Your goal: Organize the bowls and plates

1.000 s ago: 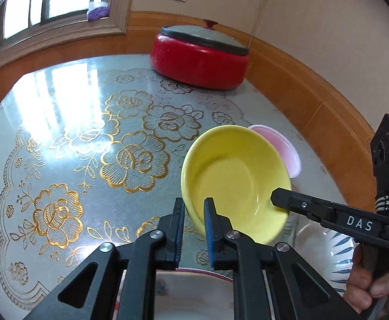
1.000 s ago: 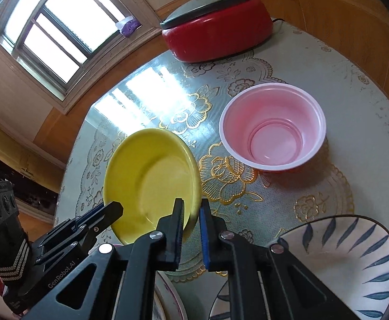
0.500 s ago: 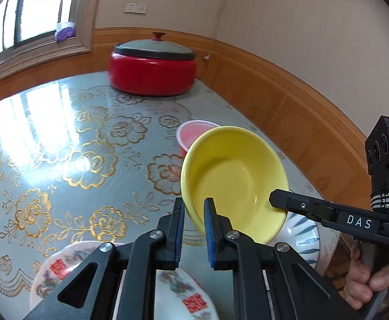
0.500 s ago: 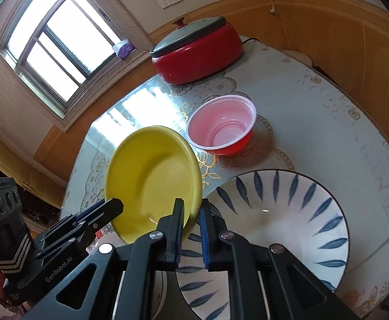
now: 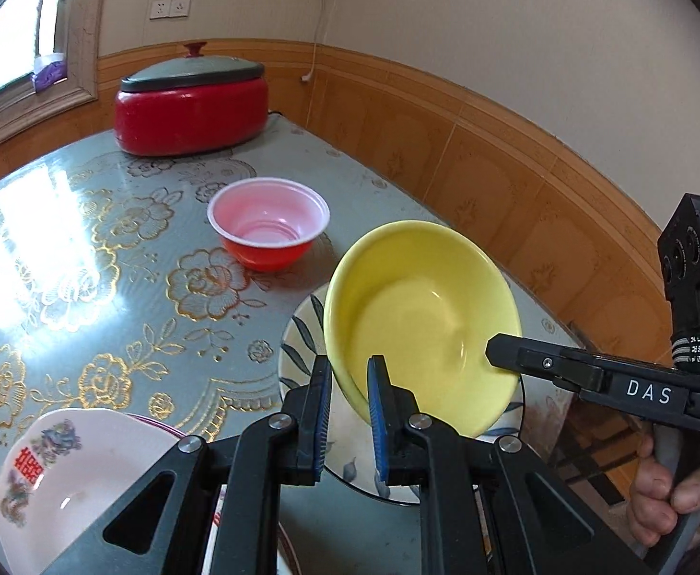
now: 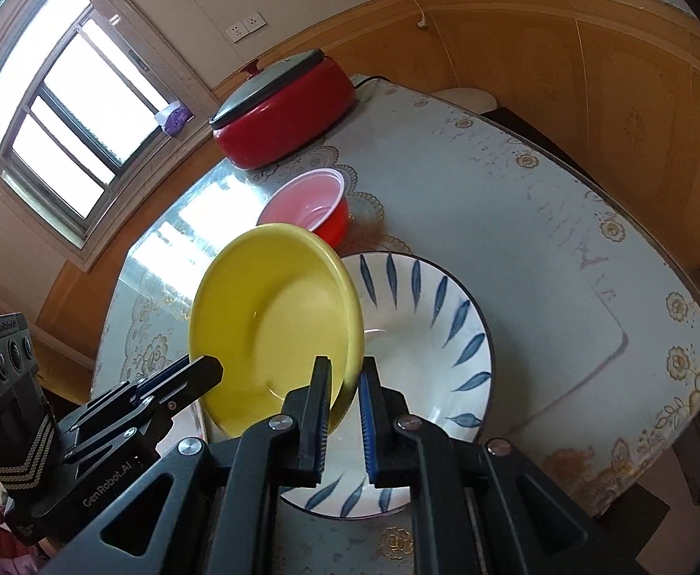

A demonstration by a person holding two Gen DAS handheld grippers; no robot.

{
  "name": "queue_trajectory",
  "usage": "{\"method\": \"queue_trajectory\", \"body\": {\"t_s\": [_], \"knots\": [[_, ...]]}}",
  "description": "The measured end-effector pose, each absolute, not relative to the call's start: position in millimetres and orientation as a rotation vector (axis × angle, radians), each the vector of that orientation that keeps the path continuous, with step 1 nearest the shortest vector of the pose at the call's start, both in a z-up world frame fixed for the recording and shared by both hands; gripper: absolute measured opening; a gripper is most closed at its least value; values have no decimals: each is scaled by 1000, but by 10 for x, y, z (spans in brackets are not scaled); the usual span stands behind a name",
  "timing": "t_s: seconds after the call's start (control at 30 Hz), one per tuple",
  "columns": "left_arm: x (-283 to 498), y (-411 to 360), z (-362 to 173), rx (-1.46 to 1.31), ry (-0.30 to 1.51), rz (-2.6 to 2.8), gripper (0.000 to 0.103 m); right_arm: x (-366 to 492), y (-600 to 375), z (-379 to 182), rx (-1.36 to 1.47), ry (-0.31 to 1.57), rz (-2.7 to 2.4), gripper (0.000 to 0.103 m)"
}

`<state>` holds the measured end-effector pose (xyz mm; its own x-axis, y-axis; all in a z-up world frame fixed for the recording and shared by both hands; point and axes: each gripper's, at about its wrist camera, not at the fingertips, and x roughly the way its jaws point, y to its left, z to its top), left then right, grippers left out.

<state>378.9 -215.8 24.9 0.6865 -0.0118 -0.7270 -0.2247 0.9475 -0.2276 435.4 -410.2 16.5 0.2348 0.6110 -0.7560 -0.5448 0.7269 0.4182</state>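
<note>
The yellow bowl (image 5: 422, 321) is off the table, tilted with its open side toward the cameras, and it hangs directly above the blue-leaf plate (image 6: 426, 330), which lies flat on the table's near right part. That over-and-under relation is what the coming move turns on: judged from the task, the bowl wants lowering straight down into the plate's middle and levelling as it goes, since its lower rim is nearest the plate.

Both tools carry it. The left gripper (image 5: 347, 412) is clenched on the bowl's near left rim, one pad inside and one outside; the right gripper (image 6: 343, 412) is clamped the same way on the opposite, right-hand rim. Neither hand is nearer the plate than the other, so they would have to descend together.

The red bowl (image 5: 268, 232) sits farther back, well apart from the plate's far edge, and past it stands the red lidded pot (image 5: 189, 105) near the wall. A white patterned bowl (image 5: 69, 474) rests at the near left. The glossy floral tabletop (image 5: 110, 258) looks slick, so a careless set-down could slide.
</note>
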Motion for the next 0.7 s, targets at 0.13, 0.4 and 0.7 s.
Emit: {"method": "queue_trajectory", "body": {"t_s": [0.13,0.4,0.7], "knots": [[3838,-2219,108,-309,854,113,15,4347,-4124,47,39,1106,762,10],[3887,-2283,-139,-313,916,111,15,4363,-4104,-168,2,1164,716,11],[3926,-2295,-195,-308,927,104,16,4357,-4094,-212,-39,1151,682,13]]}}
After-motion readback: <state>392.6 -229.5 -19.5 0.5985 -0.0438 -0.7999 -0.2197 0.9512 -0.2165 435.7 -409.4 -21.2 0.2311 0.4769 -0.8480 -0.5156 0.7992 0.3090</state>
